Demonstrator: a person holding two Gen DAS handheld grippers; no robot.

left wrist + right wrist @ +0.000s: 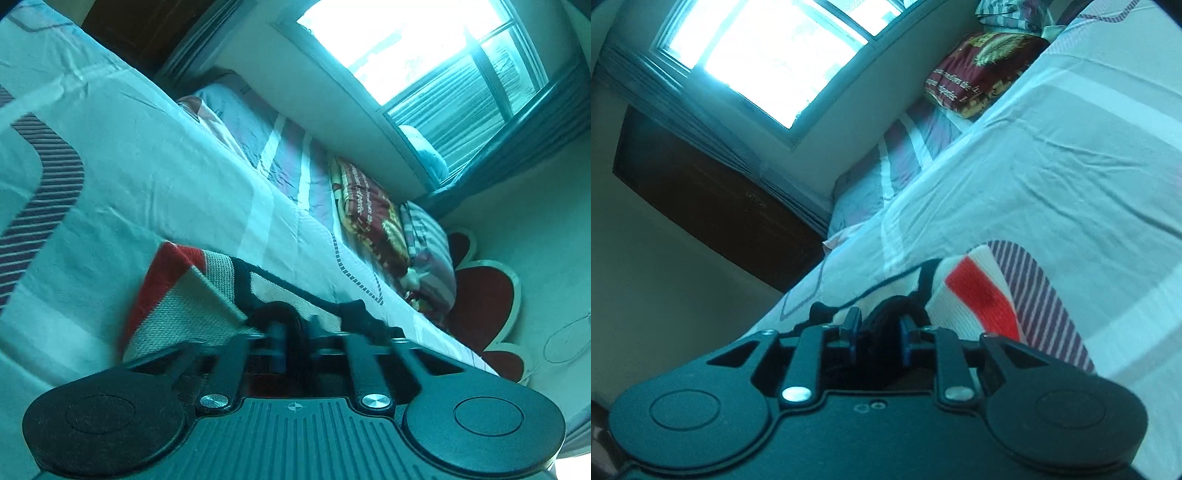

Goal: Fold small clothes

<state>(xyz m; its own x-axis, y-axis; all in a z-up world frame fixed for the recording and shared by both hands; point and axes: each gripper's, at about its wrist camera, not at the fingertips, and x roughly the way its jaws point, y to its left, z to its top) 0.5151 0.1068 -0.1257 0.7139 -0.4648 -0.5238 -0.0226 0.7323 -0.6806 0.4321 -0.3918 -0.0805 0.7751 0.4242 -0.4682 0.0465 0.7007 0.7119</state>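
The left gripper [295,326] was low over the bed [155,173], its 2 fingers [275,332] a little apart with a dark fold of the knit [192,295] lying between them. Whether the pads pressed on that fold could not be told. The knit, a small garment in red, cream and black, lay on the pale sheet just ahead of the gripper and ran off to its left.

In the right wrist view the right gripper [877,328] stood close over the same garment [975,291], here seen as a cream piece with a red block and a black edge. A bunch of black fabric sat between its blue fingers [853,326], and the grip could not be judged either.

Far along the bed lay a striped quilt [284,151] and a red blanket [373,214] beside it. A bright window [768,55] stood in the wall beyond.
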